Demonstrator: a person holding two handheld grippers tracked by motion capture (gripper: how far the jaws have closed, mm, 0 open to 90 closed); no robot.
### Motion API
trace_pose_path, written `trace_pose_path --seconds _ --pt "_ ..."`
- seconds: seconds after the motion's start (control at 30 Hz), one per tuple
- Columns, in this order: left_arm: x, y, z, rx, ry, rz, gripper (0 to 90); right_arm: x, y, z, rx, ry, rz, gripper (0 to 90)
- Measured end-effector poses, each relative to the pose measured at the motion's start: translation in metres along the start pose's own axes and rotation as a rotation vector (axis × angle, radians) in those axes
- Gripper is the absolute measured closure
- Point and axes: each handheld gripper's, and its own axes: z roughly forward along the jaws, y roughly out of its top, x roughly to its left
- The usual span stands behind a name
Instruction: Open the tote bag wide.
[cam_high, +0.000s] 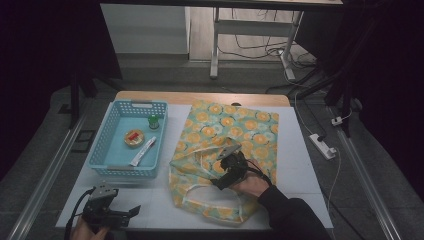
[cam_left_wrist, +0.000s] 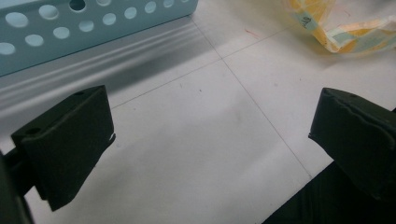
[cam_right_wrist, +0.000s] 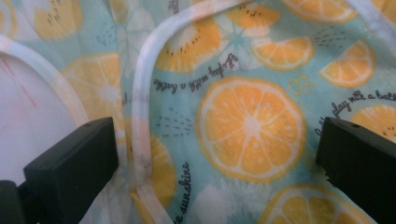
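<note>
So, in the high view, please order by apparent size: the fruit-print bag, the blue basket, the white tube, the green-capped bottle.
1. fruit-print bag
2. blue basket
3. white tube
4. green-capped bottle

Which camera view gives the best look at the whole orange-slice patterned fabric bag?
The high view: the orange-slice patterned fabric bag lies flat there, whole outline and handles visible. The right gripper view shows a close-up of its print and a handle strap. The left gripper view catches just a corner of it.
</note>
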Motion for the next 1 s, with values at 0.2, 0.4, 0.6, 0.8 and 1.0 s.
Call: trace_pose_path --seconds 0.2,0.4,0.6,0.8,1.0 --pt "0.0 0.0 0.0 0.003 0.0 0.0 0.0 0.003 0.001 -0.006 -0.009 0.02 -0.026 21.8" --pt "0.0 0.0 0.0 0.004 0.001 -0.002 0.0 0.008 0.003 -0.012 -0.001 0.048 -0.076 57.9" --pt "0.0 0.0 0.001 0.006 0.001 -0.002 0.0 0.008 0.002 -0.014 -0.003 0.084 -0.085 86.2" --pt "0.0 0.0 0.001 0.005 -0.001 -0.004 0.0 0.004 0.002 -0.014 -0.004 0.112 -0.049 90.0" --pt "0.001 0.0 0.0 0.003 -0.005 -0.009 0.0 0.002 0.004 -0.021 -0.043 0.105 -0.034 90.0"
